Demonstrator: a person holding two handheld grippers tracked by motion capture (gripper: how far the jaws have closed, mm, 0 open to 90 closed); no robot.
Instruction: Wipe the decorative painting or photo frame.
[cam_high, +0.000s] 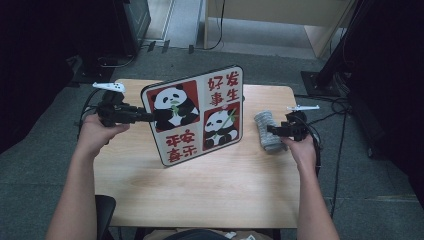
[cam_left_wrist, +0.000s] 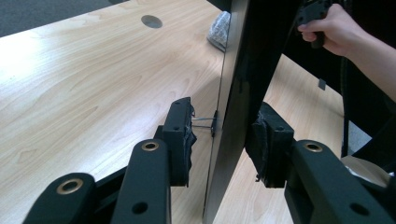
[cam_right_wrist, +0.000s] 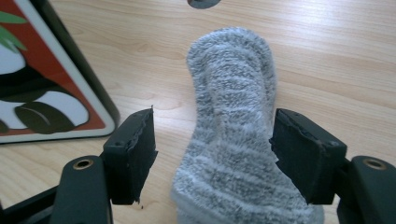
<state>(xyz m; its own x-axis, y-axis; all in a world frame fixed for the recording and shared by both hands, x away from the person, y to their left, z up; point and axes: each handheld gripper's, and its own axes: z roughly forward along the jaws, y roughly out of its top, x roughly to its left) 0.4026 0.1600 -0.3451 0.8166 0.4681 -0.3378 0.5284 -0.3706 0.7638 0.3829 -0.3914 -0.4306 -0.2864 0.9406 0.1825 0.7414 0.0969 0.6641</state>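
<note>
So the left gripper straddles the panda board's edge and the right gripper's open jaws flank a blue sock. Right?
Not quite: the sock is grey, as the right gripper view shows. The rest holds: the left gripper straddles the panda board, and the right gripper is open.

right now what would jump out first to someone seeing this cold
The panda board stands out: red and white panels with pandas and red characters, standing on edge mid-table. The left gripper has its jaws on either side of the board's left edge, with gaps showing at both pads. To the right, a grey fuzzy sock lies on the wooden table between the open jaws of the right gripper.
</note>
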